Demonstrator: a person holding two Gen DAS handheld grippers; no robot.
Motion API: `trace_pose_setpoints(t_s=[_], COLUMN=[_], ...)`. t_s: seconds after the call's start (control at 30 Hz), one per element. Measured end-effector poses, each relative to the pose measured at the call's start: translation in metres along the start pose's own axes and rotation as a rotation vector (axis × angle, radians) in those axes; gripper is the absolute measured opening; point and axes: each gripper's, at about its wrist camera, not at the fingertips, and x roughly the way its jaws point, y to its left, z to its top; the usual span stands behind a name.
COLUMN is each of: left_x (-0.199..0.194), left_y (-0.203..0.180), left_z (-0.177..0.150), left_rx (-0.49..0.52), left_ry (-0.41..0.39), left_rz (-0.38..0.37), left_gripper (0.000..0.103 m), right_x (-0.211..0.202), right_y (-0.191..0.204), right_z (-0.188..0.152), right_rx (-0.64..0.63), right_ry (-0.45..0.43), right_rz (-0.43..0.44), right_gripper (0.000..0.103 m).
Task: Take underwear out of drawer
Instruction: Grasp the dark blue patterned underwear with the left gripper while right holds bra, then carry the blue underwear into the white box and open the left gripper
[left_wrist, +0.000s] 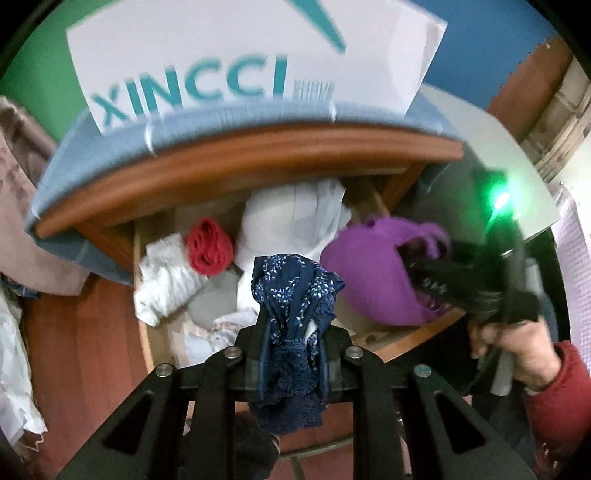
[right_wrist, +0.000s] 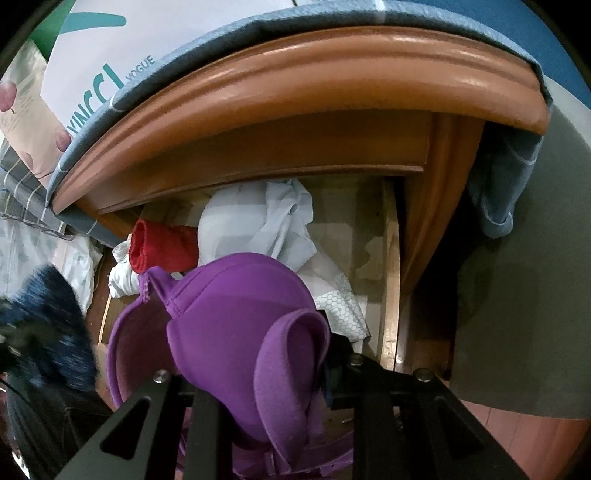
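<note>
My left gripper is shut on navy floral lace underwear, held above the open wooden drawer. My right gripper is shut on a purple bra, lifted over the drawer's right part; the bra hides its fingertips. The right gripper with the bra also shows in the left wrist view. The navy underwear shows blurred at the left of the right wrist view. A red garment, white garments and a crumpled white piece lie in the drawer.
The nightstand's wooden top edge overhangs the drawer, covered by a blue cloth with a white XINCCI bag on it. Bedding lies at the left. A grey panel stands at the right. The floor is reddish wood.
</note>
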Motion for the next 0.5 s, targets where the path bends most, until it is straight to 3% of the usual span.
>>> trace_pose_setpoints(t_s=[0.23, 0.5], left_x=[-0.071, -0.147], left_y=[0.012, 0.03], left_z=[0.033, 0.105], left_rx=[-0.006, -0.009], left_ry=[-0.152, -0.335], left_rz=[0.019, 0.074], left_gripper=[0.018, 0.018], right_x=[-0.005, -0.008], right_y=[0.002, 0.006], right_z=[0.0, 0.0], right_rx=[-0.007, -0.017], right_ry=[-0.014, -0.02], right_rz=[0.004, 0.012], right_gripper=[0.022, 0.022])
